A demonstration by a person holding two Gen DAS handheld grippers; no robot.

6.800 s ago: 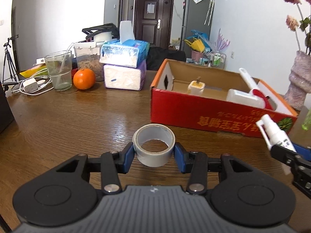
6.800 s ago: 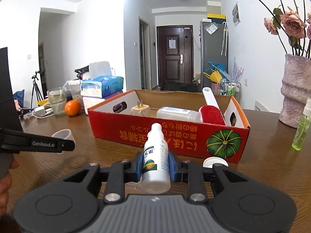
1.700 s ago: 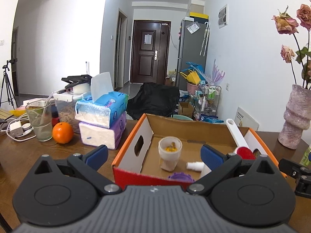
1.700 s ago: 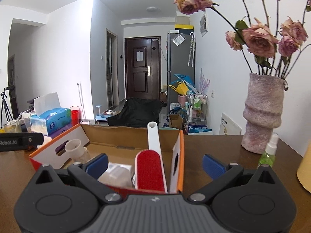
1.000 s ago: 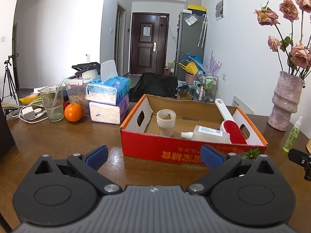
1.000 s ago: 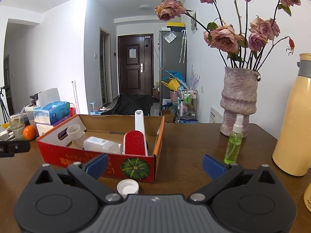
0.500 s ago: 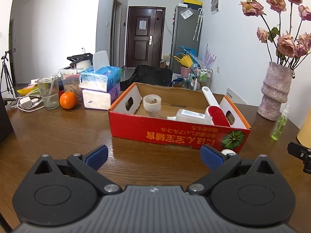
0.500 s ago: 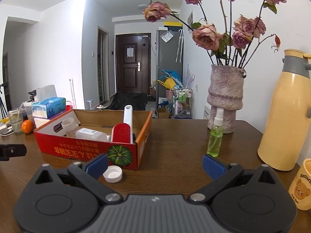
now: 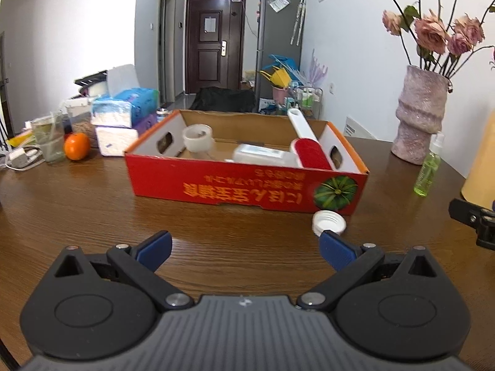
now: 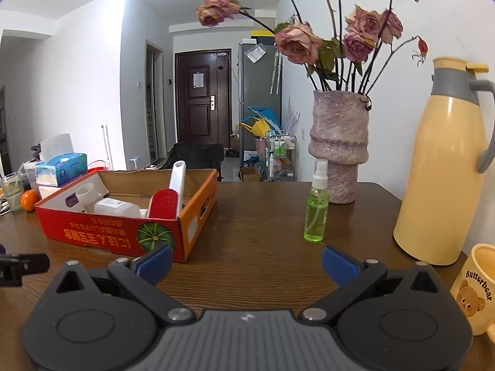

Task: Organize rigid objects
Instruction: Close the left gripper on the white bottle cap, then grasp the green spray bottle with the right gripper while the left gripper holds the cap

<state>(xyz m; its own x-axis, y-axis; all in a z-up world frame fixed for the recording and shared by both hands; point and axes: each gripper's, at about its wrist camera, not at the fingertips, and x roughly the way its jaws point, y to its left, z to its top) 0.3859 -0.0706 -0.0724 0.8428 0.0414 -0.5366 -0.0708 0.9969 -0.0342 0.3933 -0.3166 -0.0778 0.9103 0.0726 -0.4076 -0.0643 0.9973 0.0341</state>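
A red cardboard box (image 9: 244, 190) (image 10: 102, 235) stands on the wooden table. Inside it lie a grey tape roll (image 9: 198, 136), a white bottle (image 9: 263, 157) (image 10: 116, 207) and a red lint brush with a white handle (image 9: 309, 151) (image 10: 165, 202). A white screw cap (image 9: 328, 222) rests on the table by the box's front right corner. A green spray bottle (image 9: 428, 173) (image 10: 317, 213) stands upright to the right of the box. My left gripper (image 9: 244, 249) hangs open and empty in front of the box. My right gripper (image 10: 246, 261) is open and empty, short of the spray bottle.
A pink vase of dried roses (image 10: 338, 145) stands behind the spray bottle. A yellow thermos jug (image 10: 445, 167) and a bear mug (image 10: 476, 287) are at the right. Tissue packs (image 9: 123, 120), an orange (image 9: 76, 150) and a glass (image 9: 51, 139) sit at the left.
Both grippers let go of the tape roll and the white bottle, which now lie in the box. Both have since drawn back from the box, the right one swinging right toward the spray bottle.
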